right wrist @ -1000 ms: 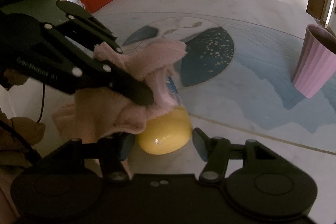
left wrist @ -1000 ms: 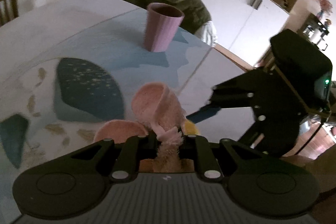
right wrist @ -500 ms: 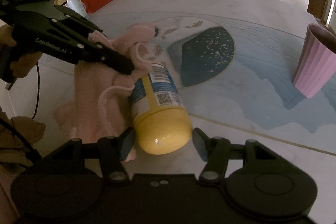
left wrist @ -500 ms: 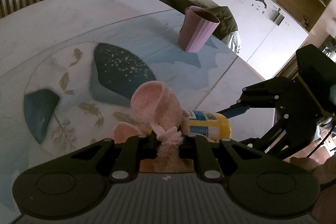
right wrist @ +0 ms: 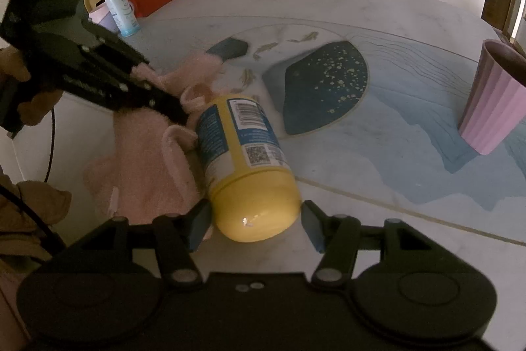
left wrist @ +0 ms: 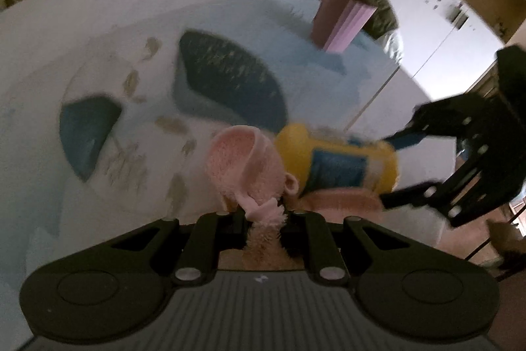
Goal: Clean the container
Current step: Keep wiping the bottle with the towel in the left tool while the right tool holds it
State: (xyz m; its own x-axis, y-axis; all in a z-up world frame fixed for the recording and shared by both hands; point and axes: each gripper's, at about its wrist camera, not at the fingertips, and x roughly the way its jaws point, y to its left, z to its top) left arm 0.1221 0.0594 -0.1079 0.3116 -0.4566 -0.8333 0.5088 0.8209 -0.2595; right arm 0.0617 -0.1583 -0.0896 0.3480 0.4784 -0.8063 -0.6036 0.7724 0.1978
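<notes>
Yellow container (right wrist: 253,173) on its side, pinched at base by right jaws; left jaws clamped on pink cloth (right wrist: 144,160) alongside, wiping apparently unfinished.

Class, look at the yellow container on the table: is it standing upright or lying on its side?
On its side. The yellow container lies along the table, its label facing up.

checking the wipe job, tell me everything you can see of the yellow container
The yellow container is a glossy, plastic-looking cylinder lying on its side on the table. Its rounded end points at the right wrist camera, sitting between the right tool's blue pads, which grip it. A blue and white label wraps the body, with a barcode and a QR code facing up. A pink fluffy cloth, pinched in the left tool, lies against its far end and left side. The cap is hidden.
</notes>
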